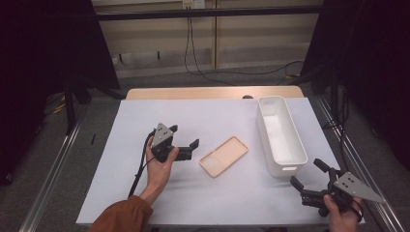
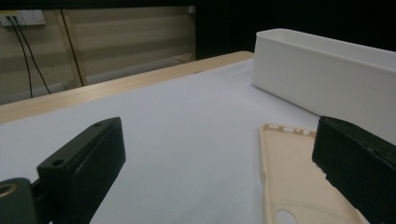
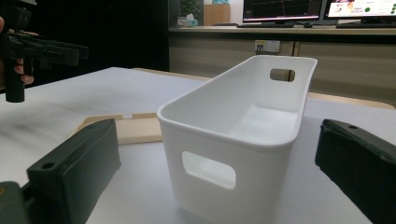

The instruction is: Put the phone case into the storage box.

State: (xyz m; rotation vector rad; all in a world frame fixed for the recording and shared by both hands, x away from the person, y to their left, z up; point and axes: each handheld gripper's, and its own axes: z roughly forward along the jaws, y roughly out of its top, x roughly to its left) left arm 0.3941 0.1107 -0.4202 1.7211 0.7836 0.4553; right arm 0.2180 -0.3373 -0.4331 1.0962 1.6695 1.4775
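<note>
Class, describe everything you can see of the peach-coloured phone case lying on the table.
The phone case is a thin, peach-coloured shell that looks like soft plastic or rubber, with rounded corners, a raised rim and a round cut-out near one end. It lies flat and open side up, diagonally on the white table cover, empty. It sits between the left hand-held gripper and the white bin, apart from both. Nothing touches it but the cover beneath; the left hand-held gripper's open jaws point towards it.

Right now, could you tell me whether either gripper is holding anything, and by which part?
Nothing is held: left gripper and right gripper are both open and empty.
</note>
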